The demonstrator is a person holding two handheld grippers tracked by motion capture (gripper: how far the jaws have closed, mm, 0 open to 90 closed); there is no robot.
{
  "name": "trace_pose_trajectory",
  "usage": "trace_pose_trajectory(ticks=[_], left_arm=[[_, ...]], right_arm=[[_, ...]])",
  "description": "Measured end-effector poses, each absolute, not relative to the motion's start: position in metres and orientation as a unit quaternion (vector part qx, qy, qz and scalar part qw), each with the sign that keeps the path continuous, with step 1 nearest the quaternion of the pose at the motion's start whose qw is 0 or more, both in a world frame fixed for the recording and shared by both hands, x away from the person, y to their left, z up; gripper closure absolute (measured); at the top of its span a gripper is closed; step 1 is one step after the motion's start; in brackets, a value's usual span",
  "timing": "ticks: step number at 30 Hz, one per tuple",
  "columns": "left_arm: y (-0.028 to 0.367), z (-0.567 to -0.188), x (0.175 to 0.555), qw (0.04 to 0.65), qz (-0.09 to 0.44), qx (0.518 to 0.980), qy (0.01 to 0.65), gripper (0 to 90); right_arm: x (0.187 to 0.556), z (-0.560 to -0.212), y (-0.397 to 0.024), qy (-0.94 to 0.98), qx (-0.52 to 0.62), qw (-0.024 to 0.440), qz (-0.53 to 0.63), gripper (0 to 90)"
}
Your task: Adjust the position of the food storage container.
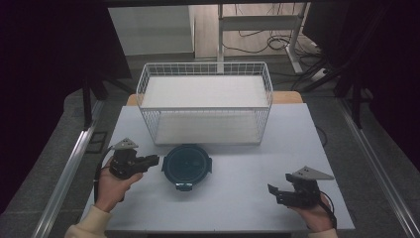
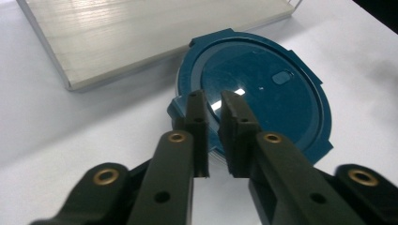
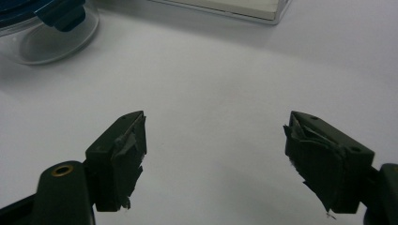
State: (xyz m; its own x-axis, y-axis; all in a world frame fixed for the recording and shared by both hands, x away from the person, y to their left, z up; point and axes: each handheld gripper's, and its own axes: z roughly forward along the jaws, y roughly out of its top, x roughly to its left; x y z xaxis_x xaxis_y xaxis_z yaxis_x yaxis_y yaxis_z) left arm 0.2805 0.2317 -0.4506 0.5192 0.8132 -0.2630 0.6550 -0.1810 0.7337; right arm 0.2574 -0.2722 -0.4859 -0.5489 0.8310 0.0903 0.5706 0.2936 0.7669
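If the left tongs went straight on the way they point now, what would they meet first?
Probably the round container's blue lid: the left tongs, nearly shut on nothing, aim at its near edge, though how high they sit above it is unclear.

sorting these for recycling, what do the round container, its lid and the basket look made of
Container bowl: clear, glossy, glass or plastic, since the table shows through it. Lid: dark teal plastic by the look, smooth and shiny, with moulded clip tabs. Basket: thin wire grid, white-coated, probably metal.
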Motion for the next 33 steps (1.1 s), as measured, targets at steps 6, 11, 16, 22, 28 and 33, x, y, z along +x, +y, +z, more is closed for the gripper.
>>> trace_pose_trajectory(ticks=[6, 11, 16, 22, 28, 33], left_arm=[[0.235, -0.453, 0.294, 0.42, 0.091, 0.757, 0.492, 87.1], [0.233, -0.461, 0.316, 0.4, 0.093, 0.761, 0.501, 89.7], [0.23, -0.468, 0.329, 0.386, 0.093, 0.766, 0.505, 90.0], [0.219, -0.472, 0.346, 0.366, 0.098, 0.78, 0.499, 90.0], [0.211, -0.474, 0.356, 0.353, 0.102, 0.794, 0.485, 90.0], [0.207, -0.481, 0.362, 0.345, 0.093, 0.803, 0.477, 90.0]], right_arm=[[0.258, -0.488, -0.271, 0.79, 0.445, 0.165, 0.388, 20.8], [0.258, -0.489, -0.27, 0.793, 0.445, 0.166, 0.383, 20.8], [0.258, -0.49, -0.27, 0.794, 0.445, 0.166, 0.381, 20.7], [0.259, -0.49, -0.271, 0.791, 0.451, 0.171, 0.376, 20.3], [0.259, -0.491, -0.271, 0.792, 0.45, 0.173, 0.374, 20.3], [0.26, -0.493, -0.271, 0.795, 0.45, 0.172, 0.369, 20.3]])
